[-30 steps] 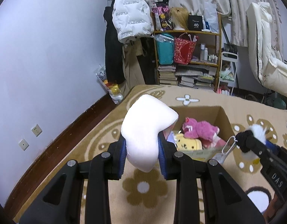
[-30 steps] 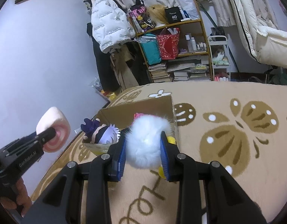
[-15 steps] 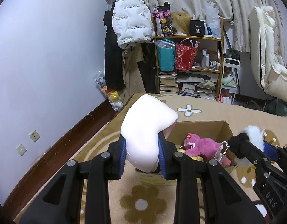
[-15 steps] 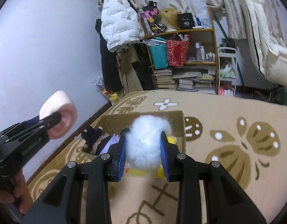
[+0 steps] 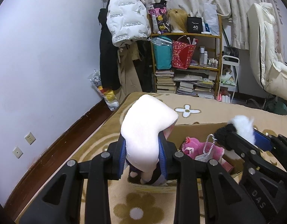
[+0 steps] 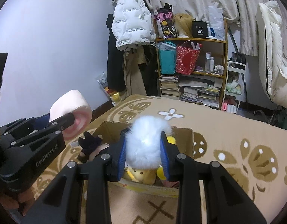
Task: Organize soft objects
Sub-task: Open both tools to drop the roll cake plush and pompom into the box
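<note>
My left gripper [image 5: 142, 155] is shut on a pale pink roll-shaped plush [image 5: 146, 128], held over the left end of an open cardboard box [image 5: 197, 128] on the rug. From the right wrist view the same plush [image 6: 72, 110] shows its pink swirl end beside the left gripper [image 6: 68, 121]. My right gripper [image 6: 145, 154] is shut on a white fluffy pompom [image 6: 146, 143], just above the box [image 6: 188, 136]; a bead chain [image 5: 208, 143] dangles from it. Inside the box lie a pink bear plush [image 5: 201, 148], a yellow plush [image 6: 139, 173] and a dark-haired doll [image 6: 89, 143].
The tan rug [image 6: 227, 130] with brown and white flower patterns spreads around the box. A wooden shelf [image 5: 188, 63] with bags and stacked books stands at the back, coats [image 5: 124, 18] hang beside it, and a cream bedding pile [image 5: 268, 65] is on the right. A bare wall [image 5: 40, 65] runs along the left.
Both grippers have moved forward with their plush toys and now hang over the box, which sits closer and lower in both views. The right gripper has rolled slightly. Neither grip has changed.
</note>
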A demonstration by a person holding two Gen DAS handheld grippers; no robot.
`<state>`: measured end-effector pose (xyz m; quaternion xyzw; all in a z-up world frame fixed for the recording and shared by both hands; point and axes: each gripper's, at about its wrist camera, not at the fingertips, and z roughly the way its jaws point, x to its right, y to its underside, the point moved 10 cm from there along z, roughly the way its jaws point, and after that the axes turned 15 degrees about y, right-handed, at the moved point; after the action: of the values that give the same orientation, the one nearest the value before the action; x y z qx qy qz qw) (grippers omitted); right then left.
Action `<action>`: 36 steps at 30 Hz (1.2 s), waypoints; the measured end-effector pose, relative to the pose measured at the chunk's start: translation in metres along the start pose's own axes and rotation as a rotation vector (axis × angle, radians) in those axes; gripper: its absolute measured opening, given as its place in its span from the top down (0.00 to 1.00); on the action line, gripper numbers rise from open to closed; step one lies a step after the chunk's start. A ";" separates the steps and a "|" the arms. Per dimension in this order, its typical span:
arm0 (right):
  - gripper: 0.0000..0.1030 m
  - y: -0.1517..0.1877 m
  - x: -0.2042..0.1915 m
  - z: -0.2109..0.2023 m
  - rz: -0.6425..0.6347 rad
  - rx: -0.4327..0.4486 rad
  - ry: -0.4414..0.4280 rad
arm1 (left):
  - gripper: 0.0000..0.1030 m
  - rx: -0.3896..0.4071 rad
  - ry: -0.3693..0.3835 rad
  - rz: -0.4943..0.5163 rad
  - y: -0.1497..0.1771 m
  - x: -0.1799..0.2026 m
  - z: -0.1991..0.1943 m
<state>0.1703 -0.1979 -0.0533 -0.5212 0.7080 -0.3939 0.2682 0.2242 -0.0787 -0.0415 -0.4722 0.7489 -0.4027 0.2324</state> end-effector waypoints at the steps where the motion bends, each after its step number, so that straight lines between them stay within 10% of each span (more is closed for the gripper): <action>1: 0.67 0.000 0.000 0.003 -0.001 -0.001 0.001 | 0.72 -0.002 0.004 0.003 0.000 0.001 0.002; 23: 0.63 0.028 0.028 0.062 0.130 -0.119 -0.046 | 0.67 -0.140 0.091 -0.017 0.046 0.029 0.073; 29: 0.62 0.035 0.033 0.066 0.152 -0.144 -0.048 | 0.58 -0.147 0.081 0.002 0.049 0.031 0.071; 36: 0.45 0.033 0.034 0.059 0.156 -0.132 -0.052 | 0.26 -0.124 0.024 0.026 0.046 0.025 0.061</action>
<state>0.1887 -0.2413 -0.1124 -0.4910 0.7637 -0.3107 0.2814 0.2338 -0.1144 -0.1131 -0.4708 0.7814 -0.3580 0.1989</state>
